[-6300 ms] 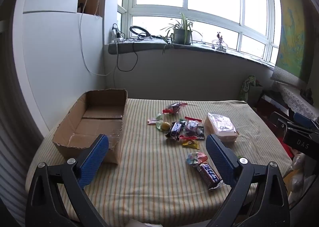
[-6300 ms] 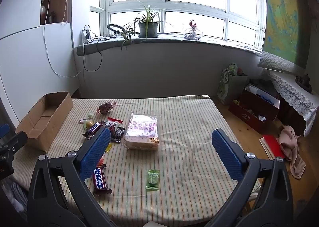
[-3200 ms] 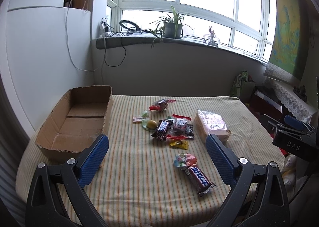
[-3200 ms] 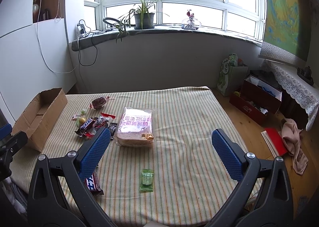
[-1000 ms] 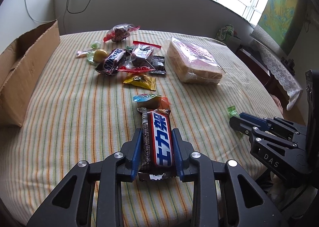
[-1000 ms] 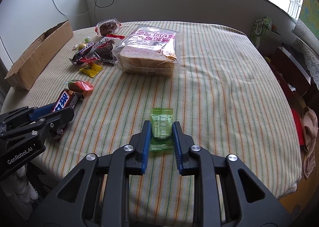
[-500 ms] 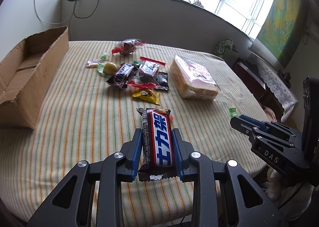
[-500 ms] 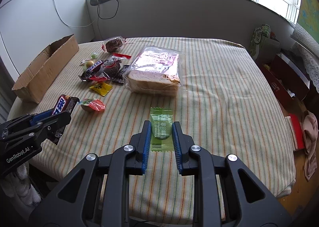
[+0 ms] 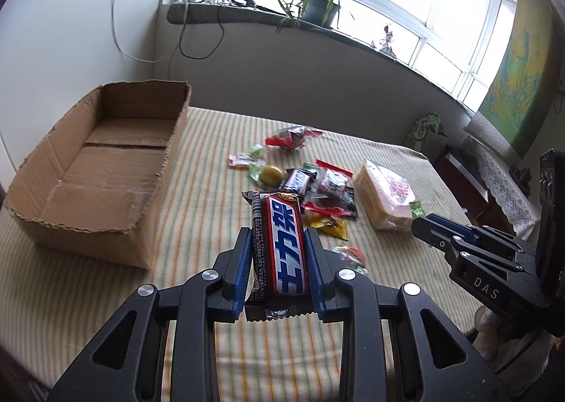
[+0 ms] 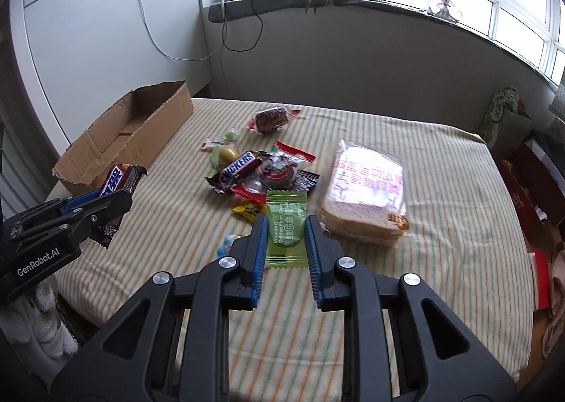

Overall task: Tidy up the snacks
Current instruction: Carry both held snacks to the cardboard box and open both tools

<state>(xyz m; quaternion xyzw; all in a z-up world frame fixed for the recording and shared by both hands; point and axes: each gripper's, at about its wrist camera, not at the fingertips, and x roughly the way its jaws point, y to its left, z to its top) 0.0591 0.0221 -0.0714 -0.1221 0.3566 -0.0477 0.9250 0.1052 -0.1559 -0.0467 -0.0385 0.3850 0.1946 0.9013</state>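
My left gripper (image 9: 277,236) is shut on a red and blue chocolate bar (image 9: 284,246) and holds it in the air above the striped table, right of the open cardboard box (image 9: 95,161). My right gripper (image 10: 285,222) is shut on a green candy packet (image 10: 286,229) and holds it above the table, over the snack pile. The left gripper with the bar also shows in the right wrist view (image 10: 106,197). The right gripper shows in the left wrist view (image 9: 423,222).
A pile of snacks lies mid-table: a Snickers bar (image 10: 240,165), red packets (image 10: 282,169), a yellow packet (image 10: 249,209) and a wrapped cake (image 10: 270,119). A bag of sliced bread (image 10: 367,190) lies to the right. The box (image 10: 127,133) stands at the table's left edge.
Both grippers have lifted higher with their snacks and swung left toward the box. The chocolate bar and green packet stay clamped.
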